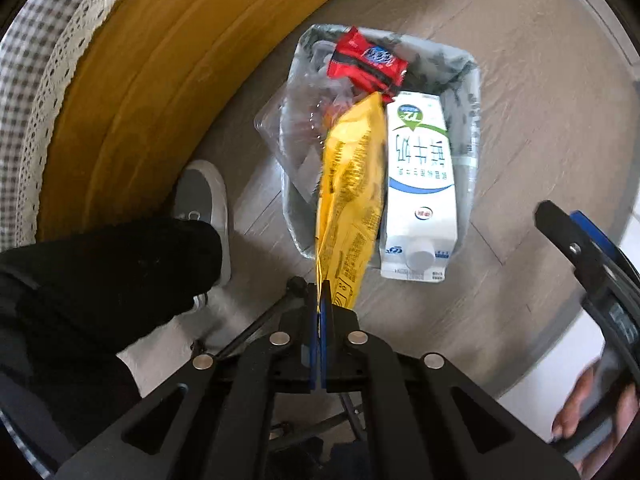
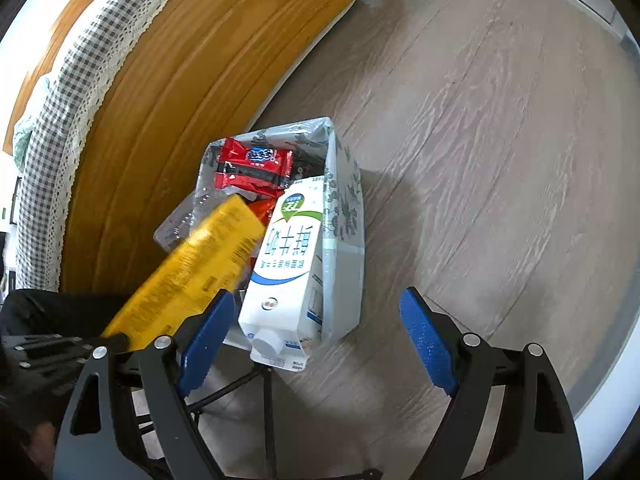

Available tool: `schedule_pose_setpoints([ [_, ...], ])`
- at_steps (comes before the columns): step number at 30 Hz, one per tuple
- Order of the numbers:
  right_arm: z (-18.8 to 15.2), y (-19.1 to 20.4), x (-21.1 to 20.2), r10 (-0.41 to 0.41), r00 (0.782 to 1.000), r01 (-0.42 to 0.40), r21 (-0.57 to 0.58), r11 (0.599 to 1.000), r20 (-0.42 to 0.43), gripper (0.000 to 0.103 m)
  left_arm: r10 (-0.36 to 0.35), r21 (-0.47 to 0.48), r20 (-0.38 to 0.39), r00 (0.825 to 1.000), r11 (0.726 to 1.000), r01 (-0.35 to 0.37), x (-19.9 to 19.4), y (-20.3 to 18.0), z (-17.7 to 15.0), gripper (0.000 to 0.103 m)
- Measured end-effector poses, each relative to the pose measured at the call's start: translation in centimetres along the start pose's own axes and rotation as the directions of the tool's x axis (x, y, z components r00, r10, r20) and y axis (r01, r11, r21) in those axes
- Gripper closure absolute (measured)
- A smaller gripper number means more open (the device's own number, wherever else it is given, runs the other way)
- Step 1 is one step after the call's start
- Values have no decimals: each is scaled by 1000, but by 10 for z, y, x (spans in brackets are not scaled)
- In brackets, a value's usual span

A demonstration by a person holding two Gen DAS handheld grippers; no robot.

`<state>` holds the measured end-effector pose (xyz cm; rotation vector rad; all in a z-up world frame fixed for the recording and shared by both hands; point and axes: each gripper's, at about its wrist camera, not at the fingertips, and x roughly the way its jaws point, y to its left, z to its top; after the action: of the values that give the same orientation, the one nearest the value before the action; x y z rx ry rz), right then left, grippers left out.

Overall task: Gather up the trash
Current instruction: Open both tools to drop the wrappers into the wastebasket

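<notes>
Left gripper (image 1: 320,300) pinches a yellow snack bag (image 1: 350,196) above a full trash bin (image 1: 466,60).

The bag hangs at frame centre over the bin, beside a white milk carton (image 1: 420,184) and red wrapper (image 1: 366,64). Right gripper (image 2: 316,344) fingers stand wide, empty, near the carton.

The wrapper (image 1: 352,200) at the middle is bright yellow with fine dark print. At 2 o'clock of it stands a white milk carton (image 1: 420,184) with green and blue marks. At 12 o'clock lies a red packet (image 1: 366,64) banded in black. The bin liner (image 2: 344,200) is pale with grey flowers. The fingers (image 2: 424,340) are blue on black. The floor (image 2: 480,140) is grey wood-grain; the bed frame (image 2: 168,120) is honey-brown, its cover (image 2: 60,100) checked grey and white.
</notes>
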<state>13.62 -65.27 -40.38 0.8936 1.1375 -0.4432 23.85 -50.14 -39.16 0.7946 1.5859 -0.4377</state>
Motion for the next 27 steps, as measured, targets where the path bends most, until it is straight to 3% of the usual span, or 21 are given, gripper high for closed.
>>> schedule_pose_setpoints([
  [3,-3,3,0,6,1000,-6,-1,1000,3,22,-31,1,-28,999,1000,31,10,-13,3,103],
  [6,-5,0,4,1,1000,-1,9,1000,-5,22,-23,6,14,1000,1000,23,16,-26,13,103],
  [9,-8,-5,5,-3,1000,3,22,1000,-7,22,-71,-19,32,997,997,72,34,-29,32,103],
  [12,-11,-10,6,-18,1000,19,31,999,-12,22,-157,-77,-53,986,985,153,58,-29,46,102],
  [13,-12,-12,8,-26,999,27,35,999,-19,22,-220,-85,-72,973,973,214,59,-32,48,98],
  [14,-12,-14,8,-29,999,30,40,999,-23,22,-230,-58,-62,971,972,226,56,-37,49,85],
  [15,-12,-14,8,-30,999,31,40,999,-26,22,-219,-23,-40,975,976,218,51,-41,49,60],
  [17,-11,-12,3,-41,999,41,30,999,-24,22,-188,36,19,982,982,187,39,-48,48,32],
  [20,-5,-5,-8,-72,997,72,-3,997,-8,22,-223,18,86,971,975,223,18,-40,48,30],
  [25,11,8,-41,-133,990,135,-45,990,51,22,-337,-52,149,930,936,348,-28,-2,50,27],
  [27,17,15,-55,-155,985,159,-60,985,70,22,-343,-49,189,920,933,357,-46,10,51,27],
])
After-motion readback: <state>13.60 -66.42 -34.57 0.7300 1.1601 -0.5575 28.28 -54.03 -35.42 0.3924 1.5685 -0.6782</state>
